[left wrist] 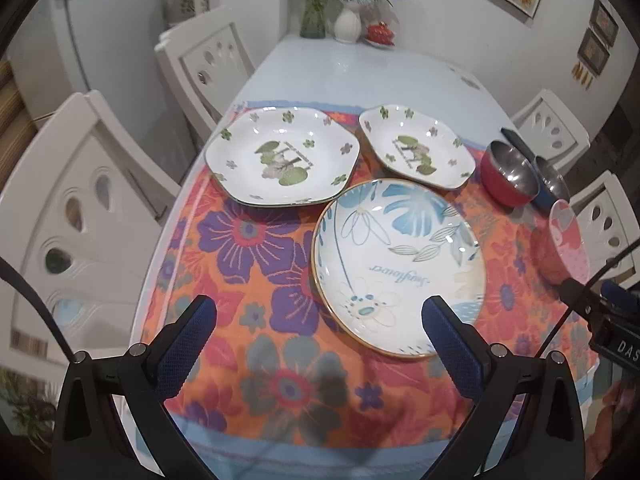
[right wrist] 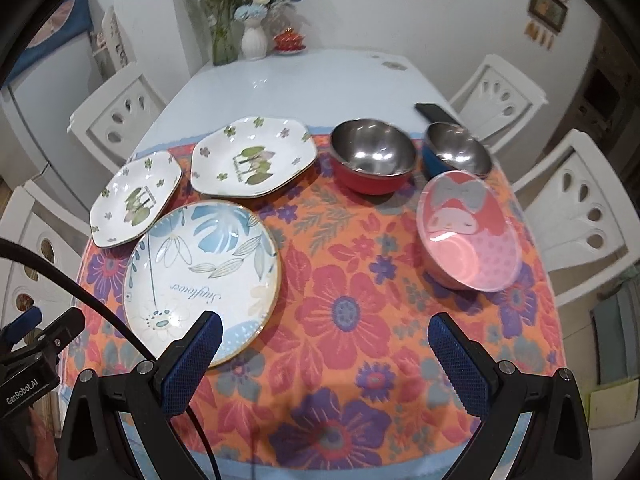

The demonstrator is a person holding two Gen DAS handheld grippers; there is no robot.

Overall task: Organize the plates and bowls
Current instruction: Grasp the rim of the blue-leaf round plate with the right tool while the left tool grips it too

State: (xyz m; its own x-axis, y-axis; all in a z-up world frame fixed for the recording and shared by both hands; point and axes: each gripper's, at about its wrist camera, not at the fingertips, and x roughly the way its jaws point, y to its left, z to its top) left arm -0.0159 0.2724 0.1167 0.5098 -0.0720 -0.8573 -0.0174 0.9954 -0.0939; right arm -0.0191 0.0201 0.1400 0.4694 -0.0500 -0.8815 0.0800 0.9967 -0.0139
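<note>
Lying flat, round blue plate [right wrist: 200, 276], lettering upside-down, tools spread empty.

White chairs [right wrist: 116, 116] around pale-blue table [right wrist: 296, 80]

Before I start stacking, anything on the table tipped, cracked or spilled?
One thing: the pink bowl is tilted, its opening facing the camera rather than straight up. The three plates lie flat on the floral cloth, and the red bowl and blue bowl sit upright. No spills or cracks visible.
</note>
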